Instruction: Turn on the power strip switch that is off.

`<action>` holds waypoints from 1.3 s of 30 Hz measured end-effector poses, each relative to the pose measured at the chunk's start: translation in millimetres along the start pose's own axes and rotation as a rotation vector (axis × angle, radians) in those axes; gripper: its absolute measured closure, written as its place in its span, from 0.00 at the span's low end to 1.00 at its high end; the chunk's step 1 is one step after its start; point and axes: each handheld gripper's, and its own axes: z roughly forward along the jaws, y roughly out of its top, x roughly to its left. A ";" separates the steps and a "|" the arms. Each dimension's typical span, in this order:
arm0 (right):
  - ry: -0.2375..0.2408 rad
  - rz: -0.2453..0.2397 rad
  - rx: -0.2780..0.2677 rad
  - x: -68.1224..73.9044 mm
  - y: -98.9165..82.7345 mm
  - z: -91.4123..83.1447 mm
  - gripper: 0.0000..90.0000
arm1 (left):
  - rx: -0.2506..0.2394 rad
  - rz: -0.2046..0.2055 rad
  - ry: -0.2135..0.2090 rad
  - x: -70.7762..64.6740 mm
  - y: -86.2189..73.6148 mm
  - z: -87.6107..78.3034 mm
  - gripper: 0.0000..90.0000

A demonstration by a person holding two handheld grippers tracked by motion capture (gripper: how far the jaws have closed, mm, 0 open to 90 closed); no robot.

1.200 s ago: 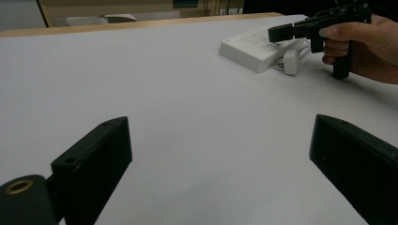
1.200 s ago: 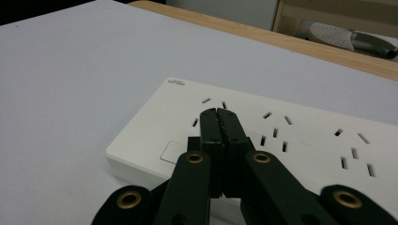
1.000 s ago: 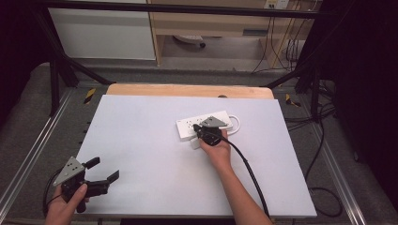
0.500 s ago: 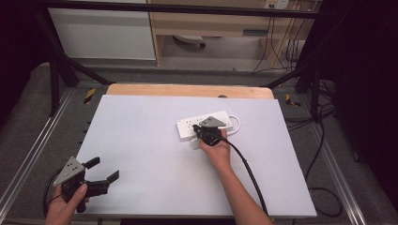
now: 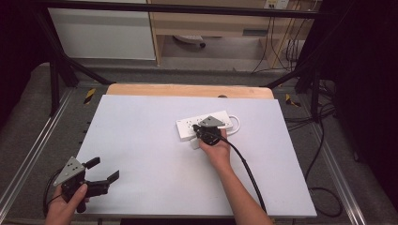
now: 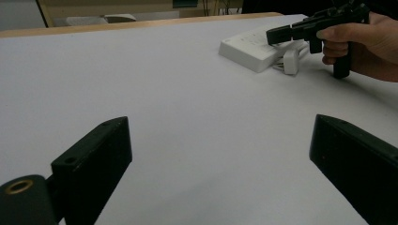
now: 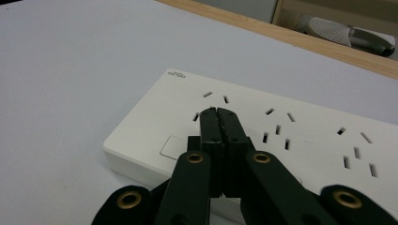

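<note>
A: Tabletop (image 5: 141,140): white sheet, wooden strip along the far edge. Contents?
B: White power strip (image 5: 204,124) right of centre, flat, sockets up; a small white plug (image 6: 291,62) lies just beside it.
A: Right tool (image 7: 218,115)?
B: Jaws pressed together, empty, tips over the strip's socket face; contact uncertain.
A: Left tool (image 5: 104,169)?
B: Near-left corner, jaws wide apart, empty, well apart from the strip.

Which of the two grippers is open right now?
The left gripper, low at the table's near-left corner: its jaws stand wide apart. The right gripper is shut, tips over the white plastic power strip.
</note>
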 end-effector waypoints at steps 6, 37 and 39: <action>-0.007 -0.018 0.008 0.9 1.3 0.4 1.00 | 0.001 0.001 0.000 -0.1 0.0 0.2 0.07; 0.009 -0.002 0.027 -1.5 1.0 0.6 1.00 | 0.001 0.002 0.002 -0.2 0.1 -0.1 0.07; 0.015 -0.006 0.024 0.0 1.1 1.0 1.00 | 0.002 0.001 0.001 0.1 -0.1 0.0 0.07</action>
